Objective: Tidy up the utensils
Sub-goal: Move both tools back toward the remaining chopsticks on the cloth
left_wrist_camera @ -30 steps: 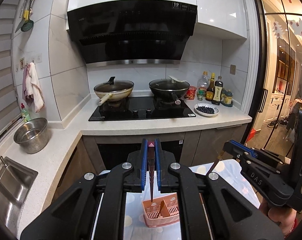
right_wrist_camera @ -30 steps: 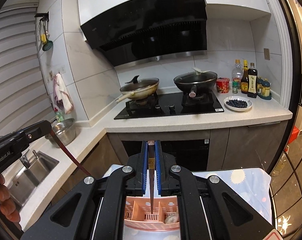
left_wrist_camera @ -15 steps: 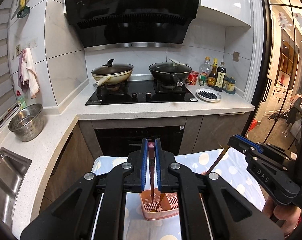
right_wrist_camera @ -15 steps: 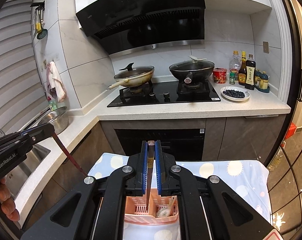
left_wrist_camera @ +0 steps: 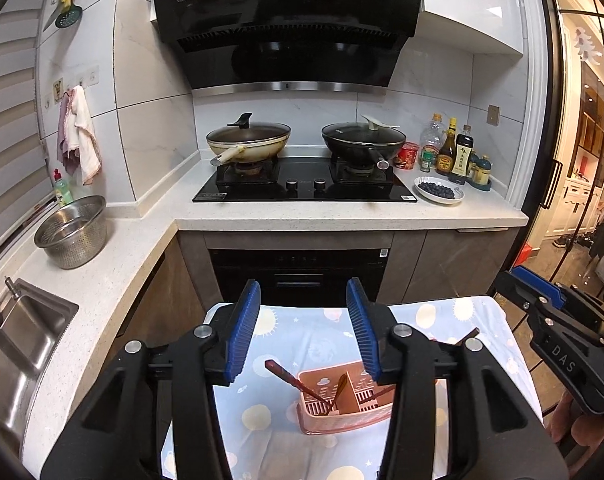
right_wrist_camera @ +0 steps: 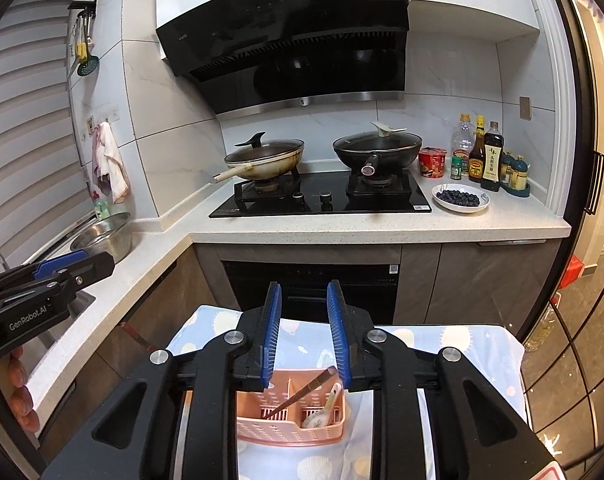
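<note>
A pink slotted utensil basket [left_wrist_camera: 342, 412] [right_wrist_camera: 289, 424] stands on the blue sun-print cloth [left_wrist_camera: 310, 336]. My left gripper [left_wrist_camera: 302, 284] hangs above it, jaws opening with nothing between the pads. A dark red chopstick [left_wrist_camera: 289, 380] leans left out of the basket. My right gripper [right_wrist_camera: 305, 285] is also over the basket, its jaws opening and empty. Below it a brown chopstick [right_wrist_camera: 306, 392] leans in the basket beside a white spoon [right_wrist_camera: 326, 408]. Each gripper shows at the edge of the other's view: the right gripper [left_wrist_camera: 542, 300], the left gripper [right_wrist_camera: 73, 264].
Behind the cloth-covered table runs an L-shaped counter [left_wrist_camera: 342, 212] with a black hob, two lidded pans [left_wrist_camera: 247, 142], a plate of blueberries [left_wrist_camera: 440, 191] and bottles [left_wrist_camera: 456, 156]. A steel colander [left_wrist_camera: 71, 232] and a sink [left_wrist_camera: 17, 344] are left. A glass door is right.
Both grippers were shut on upright chopsticks; both have opened and let go. The chopsticks now lean in the basket. The left gripper has sunk a little.
</note>
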The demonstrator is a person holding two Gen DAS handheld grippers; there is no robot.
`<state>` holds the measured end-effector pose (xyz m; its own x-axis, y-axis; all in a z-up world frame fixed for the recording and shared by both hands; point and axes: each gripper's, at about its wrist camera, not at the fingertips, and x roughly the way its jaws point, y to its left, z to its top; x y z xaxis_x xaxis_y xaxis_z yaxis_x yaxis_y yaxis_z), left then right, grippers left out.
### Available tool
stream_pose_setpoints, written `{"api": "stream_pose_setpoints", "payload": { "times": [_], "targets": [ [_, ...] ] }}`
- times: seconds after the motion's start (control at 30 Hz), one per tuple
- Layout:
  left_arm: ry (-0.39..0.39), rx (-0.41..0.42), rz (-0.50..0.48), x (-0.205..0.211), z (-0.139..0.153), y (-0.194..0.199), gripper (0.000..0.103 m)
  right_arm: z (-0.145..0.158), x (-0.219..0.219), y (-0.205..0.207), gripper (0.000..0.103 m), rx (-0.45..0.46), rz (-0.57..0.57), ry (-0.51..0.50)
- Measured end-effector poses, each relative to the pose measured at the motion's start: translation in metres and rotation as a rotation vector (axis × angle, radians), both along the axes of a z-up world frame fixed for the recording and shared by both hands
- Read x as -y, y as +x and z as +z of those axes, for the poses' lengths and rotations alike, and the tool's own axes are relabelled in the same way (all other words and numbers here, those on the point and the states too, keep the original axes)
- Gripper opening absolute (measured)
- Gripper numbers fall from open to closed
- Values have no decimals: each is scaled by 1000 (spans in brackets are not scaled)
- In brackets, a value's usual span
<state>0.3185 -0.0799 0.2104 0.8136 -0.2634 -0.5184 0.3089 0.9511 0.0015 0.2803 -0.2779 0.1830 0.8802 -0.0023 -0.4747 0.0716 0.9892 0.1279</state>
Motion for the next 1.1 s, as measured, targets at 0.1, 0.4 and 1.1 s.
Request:
{"api": "stream_pose_setpoints", "payload": {
  "times": [0.1,0.4,1.1],
  "targets": [
    [-1,0,3,-3,0,-2,43,0,-1,-5,24,-1,2,-4],
    [-2,-15,26,-21,-10,-23,43,-9,-9,-34,24,-16,12,-10],
    [85,-217,55,-73,-157,-147,46,-138,-38,-186,24,-233,19,-43]
  ]
}}
